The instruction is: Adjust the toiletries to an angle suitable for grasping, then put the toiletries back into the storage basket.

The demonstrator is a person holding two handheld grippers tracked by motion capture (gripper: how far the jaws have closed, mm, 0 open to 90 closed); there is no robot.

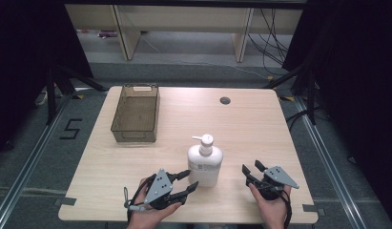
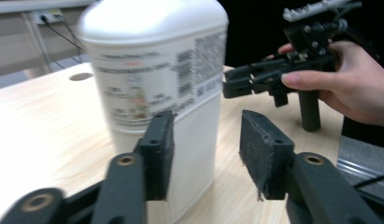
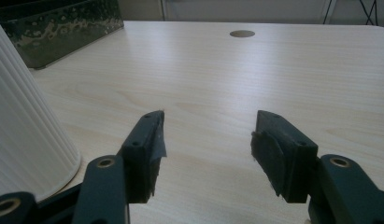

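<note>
The left gripper (image 1: 185, 182) is sitting nearest the bottle (image 1: 204, 162), its fingers (image 2: 158, 149) spread wide and holding nothing. In the left gripper view one finger is lying just in front of the bottle's lower wall while the other is standing clear to the side, so the bottle is lying ahead of the fingers and off toward one of them, not yet squarely between. The right gripper (image 1: 252, 171) is resting on the other side of the bottle, a little farther from it, its fingers (image 3: 145, 149) also parted and empty; in its own view the bottle's ribbed wall is rising at the edge of the picture, well off its line.

The bottle is standing upright on the bench (image 1: 251, 129), near the front edge, between the two grippers, its long axis vertical. It is white, with a pump head on top, a printed label around the upper body and fine ribs lower down. Beyond the bottle, toward the far corner, a basket (image 1: 136, 113) is sitting empty.
</note>
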